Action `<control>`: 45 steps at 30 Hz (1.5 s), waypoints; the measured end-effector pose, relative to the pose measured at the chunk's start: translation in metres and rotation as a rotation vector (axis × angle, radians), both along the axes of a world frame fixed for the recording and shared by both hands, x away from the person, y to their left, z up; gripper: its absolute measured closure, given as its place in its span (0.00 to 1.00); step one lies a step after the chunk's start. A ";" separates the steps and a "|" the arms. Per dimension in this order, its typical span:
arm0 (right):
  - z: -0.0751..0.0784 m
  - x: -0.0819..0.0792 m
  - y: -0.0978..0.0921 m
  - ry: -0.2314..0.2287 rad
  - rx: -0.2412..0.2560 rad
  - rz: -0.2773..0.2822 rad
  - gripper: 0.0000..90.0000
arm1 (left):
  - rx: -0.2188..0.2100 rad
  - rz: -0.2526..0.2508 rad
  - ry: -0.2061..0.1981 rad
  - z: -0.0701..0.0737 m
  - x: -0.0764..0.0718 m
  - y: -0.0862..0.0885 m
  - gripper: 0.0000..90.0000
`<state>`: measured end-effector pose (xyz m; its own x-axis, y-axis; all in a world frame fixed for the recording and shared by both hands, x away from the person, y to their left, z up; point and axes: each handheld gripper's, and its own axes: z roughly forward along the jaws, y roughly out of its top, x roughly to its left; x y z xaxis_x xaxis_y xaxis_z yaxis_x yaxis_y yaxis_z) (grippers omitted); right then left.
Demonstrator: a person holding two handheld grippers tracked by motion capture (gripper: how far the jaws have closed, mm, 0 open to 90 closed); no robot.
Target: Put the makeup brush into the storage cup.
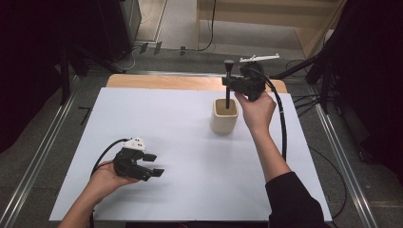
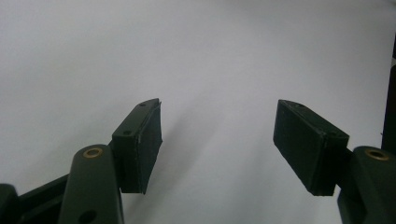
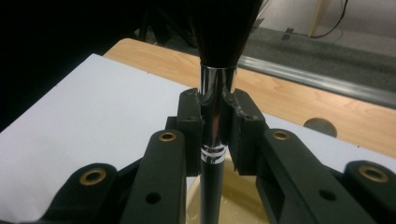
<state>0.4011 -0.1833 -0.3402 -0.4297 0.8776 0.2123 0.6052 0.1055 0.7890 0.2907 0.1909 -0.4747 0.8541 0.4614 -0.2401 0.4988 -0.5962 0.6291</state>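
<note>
A cream cup (image 1: 224, 118) stands upright on the white sheet, right of centre. A brush (image 1: 228, 88) with a dark bristle head and a black handle hangs upright with its lower end inside the cup. My right gripper (image 1: 233, 84) is shut on it just above the cup. In the right gripper view the jaws clamp the brush's silver ferrule (image 3: 215, 116), the dark bristles (image 3: 222, 28) rise above, and the cup's cream rim (image 3: 238, 205) lies below. My left gripper (image 1: 156, 165) rests low at the front left, open and holding nothing; its pads (image 2: 144, 144) stand wide apart over bare white sheet.
The white sheet (image 1: 157, 123) covers most of the wooden table (image 1: 166, 82), whose far edge shows bare. A black cable (image 1: 283, 128) trails from the right gripper down the right side. Metal rails (image 1: 33, 166) run along both sides of the table.
</note>
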 end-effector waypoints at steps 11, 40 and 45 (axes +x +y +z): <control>-0.008 0.006 0.002 -0.041 -0.011 -0.015 0.87 | -0.004 0.003 0.002 0.000 0.001 0.001 0.36; -0.049 0.007 -0.001 -0.021 0.019 -0.058 0.87 | -0.012 0.018 0.015 -0.001 0.003 0.003 0.36; -0.057 0.006 -0.003 -0.008 0.018 -0.061 0.87 | -0.016 0.018 0.015 0.000 0.003 0.004 0.36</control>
<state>0.4067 -0.1866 -0.3970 -0.3772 0.8983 0.2251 0.6037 0.0542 0.7954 0.2939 0.1944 -0.4752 0.8419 0.4725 -0.2605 0.5190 -0.5771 0.6305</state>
